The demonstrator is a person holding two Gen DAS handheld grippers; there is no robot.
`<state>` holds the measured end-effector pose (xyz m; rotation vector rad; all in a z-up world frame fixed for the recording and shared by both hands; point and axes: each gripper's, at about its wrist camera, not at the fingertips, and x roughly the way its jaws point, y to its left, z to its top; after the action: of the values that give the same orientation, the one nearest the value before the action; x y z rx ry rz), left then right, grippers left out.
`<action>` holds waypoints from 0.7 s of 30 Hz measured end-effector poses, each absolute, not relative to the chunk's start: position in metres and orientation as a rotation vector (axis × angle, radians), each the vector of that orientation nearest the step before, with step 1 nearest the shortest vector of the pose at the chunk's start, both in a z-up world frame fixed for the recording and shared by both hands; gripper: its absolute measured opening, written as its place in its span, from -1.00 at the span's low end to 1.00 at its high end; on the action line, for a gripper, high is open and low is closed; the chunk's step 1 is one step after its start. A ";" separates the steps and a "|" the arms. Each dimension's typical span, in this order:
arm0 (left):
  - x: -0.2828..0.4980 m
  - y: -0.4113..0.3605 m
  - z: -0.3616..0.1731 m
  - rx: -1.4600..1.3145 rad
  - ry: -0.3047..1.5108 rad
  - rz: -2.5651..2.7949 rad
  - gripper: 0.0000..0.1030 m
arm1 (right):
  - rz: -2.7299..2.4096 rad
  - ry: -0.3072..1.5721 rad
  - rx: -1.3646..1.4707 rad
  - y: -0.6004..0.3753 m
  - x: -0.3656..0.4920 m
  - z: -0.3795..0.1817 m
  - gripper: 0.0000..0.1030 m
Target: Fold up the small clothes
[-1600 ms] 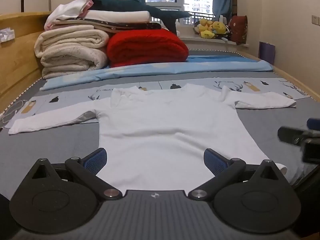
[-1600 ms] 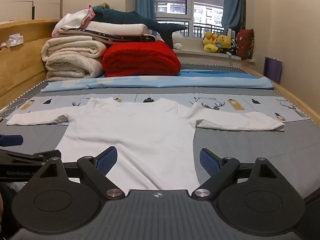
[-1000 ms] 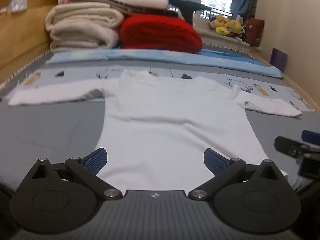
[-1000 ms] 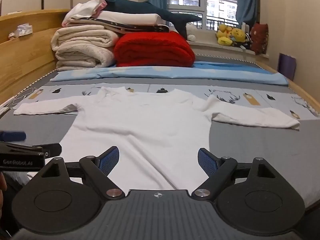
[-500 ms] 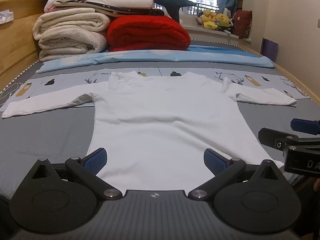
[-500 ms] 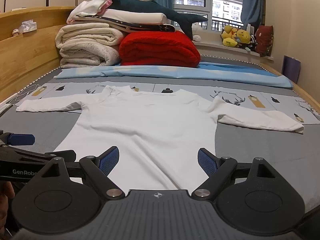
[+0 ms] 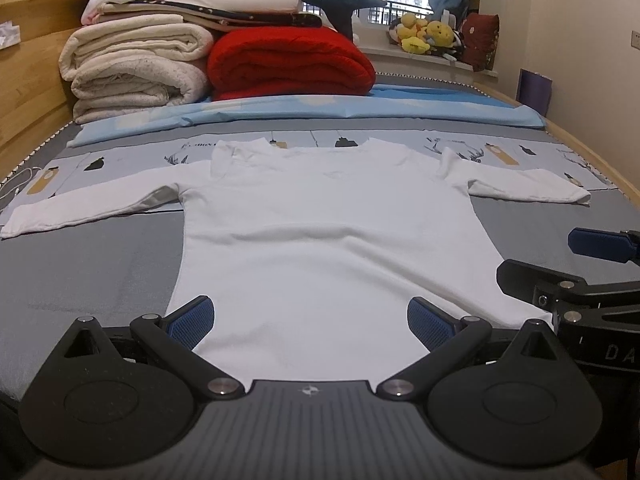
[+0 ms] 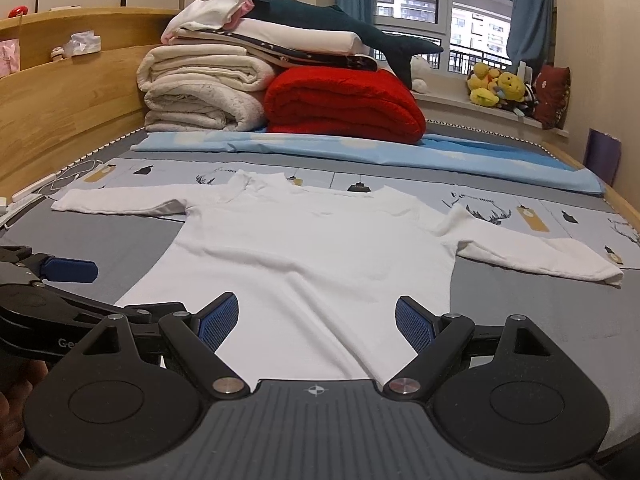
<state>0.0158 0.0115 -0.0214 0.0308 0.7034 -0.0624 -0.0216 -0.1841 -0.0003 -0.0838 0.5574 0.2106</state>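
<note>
A small white long-sleeved shirt [image 7: 328,236] lies flat on the bed, collar at the far end, both sleeves spread sideways; it also shows in the right wrist view [image 8: 312,256]. My left gripper [image 7: 310,320] is open and empty, hovering over the shirt's near hem. My right gripper [image 8: 316,318] is open and empty over the hem too. The right gripper also shows at the right edge of the left wrist view [image 7: 576,264], beside the hem's right corner. The left gripper shows at the left of the right wrist view [image 8: 52,280].
Folded cream blankets [image 7: 136,68] and a red blanket [image 7: 292,64] are stacked at the bed's far end, with a blue sheet [image 7: 320,110] in front. A wooden headboard [image 8: 60,120] runs along the left. Plush toys [image 8: 500,86] sit on the windowsill.
Both grippers stay open above the hem. The views have shifted slightly; the right gripper has come closer to the hem's right corner in the left wrist view. The shirt has not moved.
</note>
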 end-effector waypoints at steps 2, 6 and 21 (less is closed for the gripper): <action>0.016 0.012 -0.021 0.026 0.706 -0.062 0.99 | 0.207 0.566 -0.081 -0.185 -0.020 -0.001 0.68; 0.016 0.013 -0.021 0.025 0.707 -0.062 0.99 | 0.194 0.580 -0.071 -0.187 -0.018 -0.002 0.68; 0.016 0.013 -0.023 0.022 0.708 -0.053 1.00 | 0.168 0.601 -0.065 -0.191 -0.014 -0.005 0.68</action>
<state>0.0162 0.0128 -0.0227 0.0218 0.7084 -0.0534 -0.0144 -0.1911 -0.0055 -0.0655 0.6012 0.1677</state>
